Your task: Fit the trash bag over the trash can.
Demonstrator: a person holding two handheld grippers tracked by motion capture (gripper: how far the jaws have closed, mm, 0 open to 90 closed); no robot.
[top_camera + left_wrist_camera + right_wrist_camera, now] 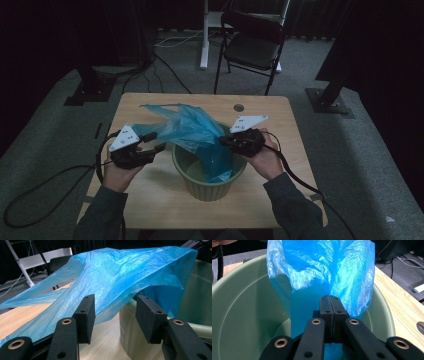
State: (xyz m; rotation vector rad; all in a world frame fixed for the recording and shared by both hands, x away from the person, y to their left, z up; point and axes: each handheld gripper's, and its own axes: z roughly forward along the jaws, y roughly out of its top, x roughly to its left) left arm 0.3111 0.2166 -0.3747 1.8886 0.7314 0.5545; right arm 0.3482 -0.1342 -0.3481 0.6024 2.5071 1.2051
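At the near edge of the table (150,205) the person's forearms come in, one gripper in each hand. The right gripper (331,305) has its jaws pressed together on a fold of the blue plastic bag (192,130), pinning that side over the far-right rim of the green bin (207,187) so the bag hangs into it. The left gripper (113,315) stands wide, pads apart, with the bag's loose edge lying just above and beyond them, not clamped. Judging from this, it is free to take a fresh hold and stretch the mouth over the rim. The bin sits near the table's middle, toward the near edge; the rest of the bag trails toward the far-left corner.
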